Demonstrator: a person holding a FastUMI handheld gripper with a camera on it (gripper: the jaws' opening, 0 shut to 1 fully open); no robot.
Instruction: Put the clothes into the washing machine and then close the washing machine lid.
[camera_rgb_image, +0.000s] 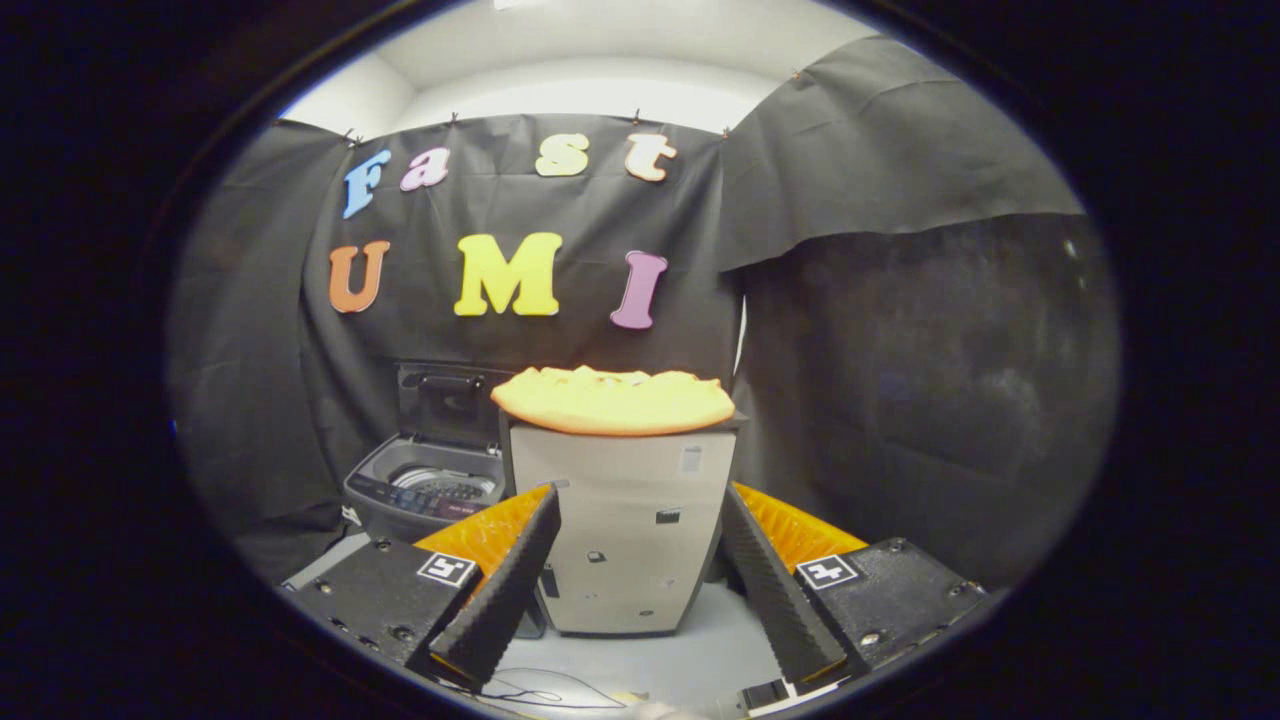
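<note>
An orange-yellow piece of clothing (613, 399) lies bunched on top of a pale grey cabinet (620, 530) straight ahead of me. To the cabinet's left stands a small grey top-loading washing machine (425, 490) with its dark lid (447, 402) raised upright against the black cloth wall; the drum opening shows below it. My gripper (640, 600) is open, its two fingers spread wide, with the cabinet's front seen between them and some way beyond. Nothing is held between the fingers.
Black cloth walls close the booth at the back and on both sides. A pale floor (700, 650) runs under the cabinet, with a thin cable (540, 690) lying on it near the fingers.
</note>
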